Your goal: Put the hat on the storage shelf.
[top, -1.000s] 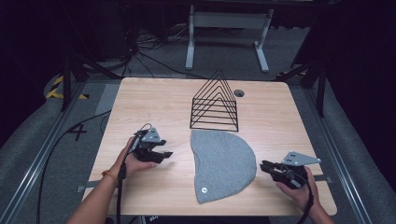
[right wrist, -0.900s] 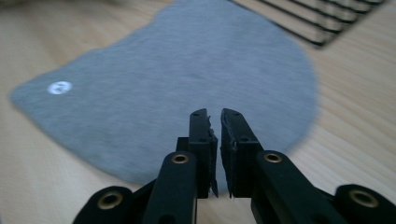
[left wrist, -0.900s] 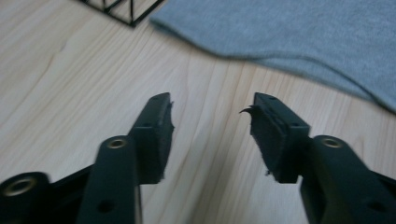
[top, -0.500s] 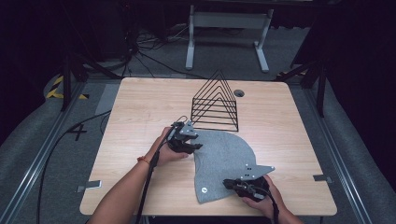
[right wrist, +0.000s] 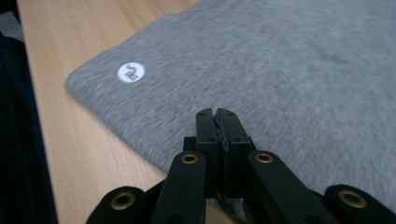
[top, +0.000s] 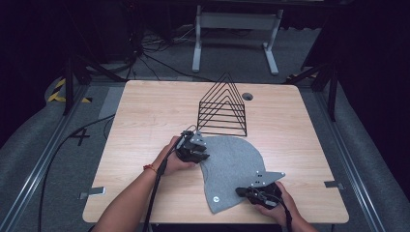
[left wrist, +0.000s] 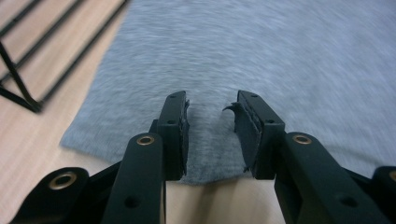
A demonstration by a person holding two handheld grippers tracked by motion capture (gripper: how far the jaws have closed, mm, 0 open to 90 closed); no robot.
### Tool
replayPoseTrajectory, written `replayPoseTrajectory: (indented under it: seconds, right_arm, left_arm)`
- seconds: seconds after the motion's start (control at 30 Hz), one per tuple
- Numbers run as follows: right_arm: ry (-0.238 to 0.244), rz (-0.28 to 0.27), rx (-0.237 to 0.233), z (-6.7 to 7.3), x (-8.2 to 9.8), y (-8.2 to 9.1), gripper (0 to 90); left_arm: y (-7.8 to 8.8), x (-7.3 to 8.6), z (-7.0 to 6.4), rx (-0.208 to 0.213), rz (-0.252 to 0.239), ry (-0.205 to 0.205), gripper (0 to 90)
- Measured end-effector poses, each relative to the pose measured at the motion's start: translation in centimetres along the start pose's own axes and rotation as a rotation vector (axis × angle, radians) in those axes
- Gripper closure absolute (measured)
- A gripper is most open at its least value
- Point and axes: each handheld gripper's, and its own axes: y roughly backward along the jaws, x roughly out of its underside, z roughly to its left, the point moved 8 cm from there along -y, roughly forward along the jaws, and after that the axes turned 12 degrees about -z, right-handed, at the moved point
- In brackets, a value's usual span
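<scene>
Cloth (top: 231,170) lies flat on the desk (top: 145,111). Your left claw (left wrist: 210,119), just closing, straddles its edge, not yet gripping. Your right claw (right wrist: 217,122) is pressed together on the cloth's near edge.

hat (top: 232,164): heathered grey knit, plain all over, with one small round white badge (right wrist: 130,72) carrying a dark squiggle near the edge
table (top: 145,121): light wood, fine pale grain
rack (top: 223,107): black wire triangles (thin lines, nothing else on it)
left gripper (left wrist: 210,123): matte black jaws, brass-coloured rivets
right gripper (right wrist: 217,126): same black with brass rivets, grey plate on top in the high view
wristband (top: 150,168): reddish-orange
floor (top: 43,145): dull grey, with a yellow-and-black striped strip (top: 60,89) at the left
</scene>
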Motion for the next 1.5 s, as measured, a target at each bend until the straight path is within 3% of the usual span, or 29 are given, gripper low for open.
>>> replayPoseTrajectory:
  seconds: [0.07,0.1,0.2,0.23,0.33,0.4,0.57,0.63,0.67,0.73,0.87,0.9,0.93,1.07,1.1,1.17,1.27,1.3,1.37,1.4,1.43,1.47,1.5]
  right_arm:
    - [-0.003,0.003,0.013,-0.4,0.1,0.3,88.6]
    - [-0.021,0.003,0.037,-1.2,0.4,0.9,88.6]
    - [-0.046,0.009,0.077,-2.5,0.7,1.7,88.4]
    - [-0.052,0.011,0.095,-2.9,0.8,1.8,88.3]
    - [-0.062,0.016,0.122,-3.6,0.9,2.2,88.4]
    - [-0.065,0.019,0.132,-3.8,0.9,2.2,88.4]
    - [-0.053,0.036,0.208,-5.6,0.7,2.2,88.4]
    - [-0.053,0.038,0.218,-6.0,0.7,2.2,88.3]
    - [-0.062,0.037,0.232,-6.7,0.6,2.2,88.0]
    - [-0.055,0.036,0.253,-7.6,0.5,2.2,88.1]
    - [-0.069,0.041,0.267,-9.1,0.3,2.1,87.8]
    - [-0.071,0.041,0.271,-9.3,0.2,2.0,86.2]
    - [-0.070,0.040,0.273,-9.5,0.2,2.0,84.4]
    - [-0.063,0.023,0.279,-9.9,-0.4,2.3,82.8]
    - [-0.068,0.010,0.288,-10.2,-0.9,2.6,80.7]
    - [-0.075,-0.005,0.293,-10.5,-1.4,2.9,80.0]
    - [-0.074,-0.007,0.292,-11.0,-2.0,2.8,76.3]
    - [-0.074,-0.007,0.292,-11.0,-2.0,2.8,76.3]
    - [-0.067,-0.003,0.298,-11.4,-2.2,2.5,73.4]
    - [-0.066,0.000,0.296,-11.5,-2.3,2.3,72.5]
    - [-0.067,0.006,0.300,-11.8,-2.3,2.1,71.2]
    - [-0.069,0.013,0.303,-12.0,-2.3,2.0,69.7]
    - [-0.079,0.013,0.288,-12.3,-2.3,1.7,68.0]
  left_arm:
    - [0.3,0.2,-0.5,0.004,0.009,-0.005,64.7]
    - [1.0,0.7,-1.7,0.026,0.014,-0.005,64.8]
    - [1.6,1.1,-2.8,0.041,0.009,-0.006,64.7]
    - [2.1,1.5,-4.0,0.058,0.012,-0.008,64.7]
    - [2.7,2.0,-5.6,0.078,0.007,-0.002,64.9]
    - [2.9,2.1,-6.1,0.084,0.000,-0.001,65.0]
    - [3.2,2.3,-8.3,0.109,-0.013,0.035,65.9]
    - [3.2,2.3,-8.6,0.112,-0.006,0.027,66.0]
    - [2.9,2.1,-9.5,0.118,-0.013,0.024,66.0]
    - [2.8,2.0,-10.4,0.158,-0.009,0.015,68.2]
    - [2.5,1.7,-11.1,0.174,-0.002,0.007,71.3]
    - [2.6,1.5,-11.2,0.174,0.000,-0.018,71.6]
    - [2.6,1.4,-11.3,0.168,-0.022,-0.015,71.3]
    - [3.5,0.7,-10.1,0.122,-0.069,0.002,69.0]
    - [4.0,0.6,-8.8,0.075,-0.084,0.019,68.0]
    - [4.4,0.5,-7.3,0.040,-0.108,0.046,67.9]
    - [4.8,0.6,-4.7,-0.052,-0.086,0.039,64.2]
    - [4.8,0.6,-4.7,-0.052,-0.086,0.039,63.2]
    - [4.6,0.8,-2.8,-0.097,-0.082,0.092,60.7]
    - [4.3,0.9,-2.2,-0.098,-0.087,0.114,60.6]
    - [4.2,1.0,-1.7,-0.101,-0.072,0.110,59.8]
    - [3.6,1.2,-0.6,-0.142,-0.061,0.105,58.3]
    - [3.1,1.2,-0.2,-0.144,-0.050,0.100,58.1]
